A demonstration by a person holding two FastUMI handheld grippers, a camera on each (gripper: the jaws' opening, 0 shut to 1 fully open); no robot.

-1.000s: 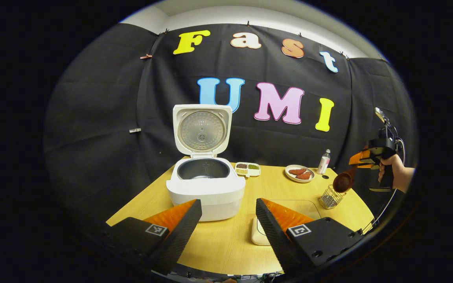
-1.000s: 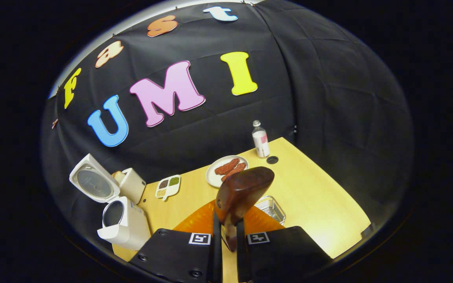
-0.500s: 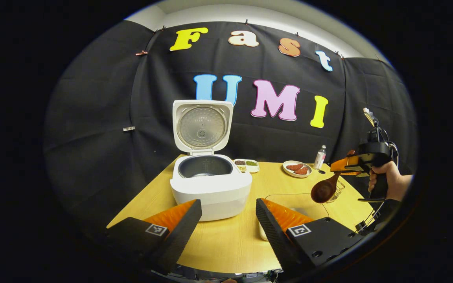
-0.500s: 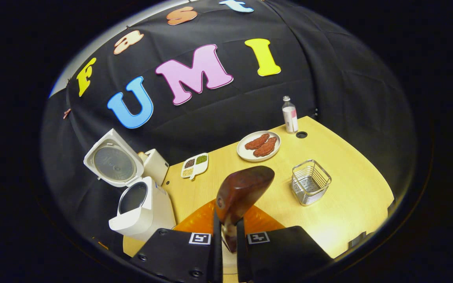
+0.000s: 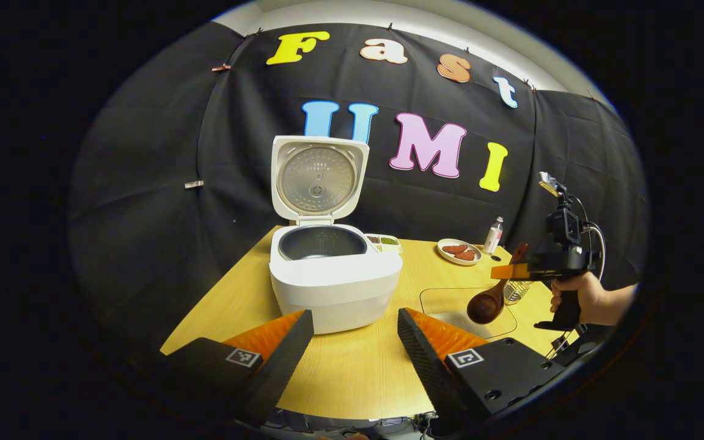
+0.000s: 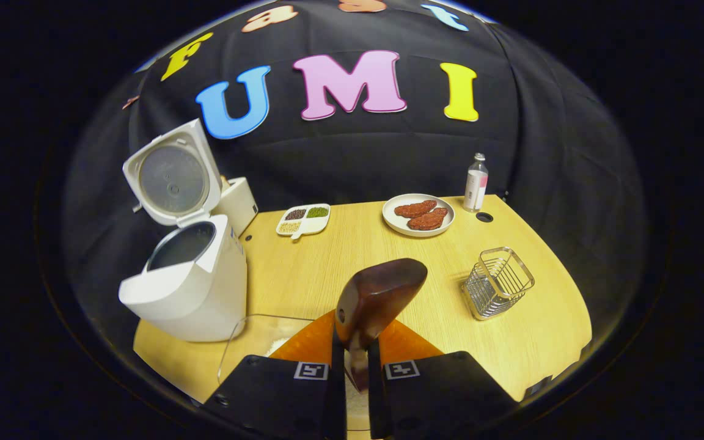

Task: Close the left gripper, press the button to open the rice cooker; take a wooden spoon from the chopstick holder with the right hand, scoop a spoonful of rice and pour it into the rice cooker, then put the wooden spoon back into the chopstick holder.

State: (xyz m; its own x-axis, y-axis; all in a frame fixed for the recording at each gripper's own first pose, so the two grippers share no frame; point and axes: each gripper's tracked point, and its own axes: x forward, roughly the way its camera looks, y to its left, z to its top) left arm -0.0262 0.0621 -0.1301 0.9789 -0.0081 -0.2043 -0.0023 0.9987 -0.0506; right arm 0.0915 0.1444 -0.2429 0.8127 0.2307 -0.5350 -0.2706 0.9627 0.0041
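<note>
The right tongs [image 6: 352,360] are clamped on the dark brown wooden spoon [image 6: 376,296]; the left tongs [image 5: 355,342] stand apart before the open white rice cooker [image 5: 333,278].

Layout, right gripper view. The rice cooker [image 6: 190,287] stands at the left of the surface [image 6: 340,263], lid raised. Behind it to the right lies a divided dish [image 6: 303,220]; farther right, a plate [image 6: 419,215], and a bottle [image 6: 475,182] just beside the plate at the back. The chopstick holder [image 6: 498,282] stands near the right edge. A clear container [image 6: 254,342], apparently holding rice, sits at the front, just right of the cooker.
</note>
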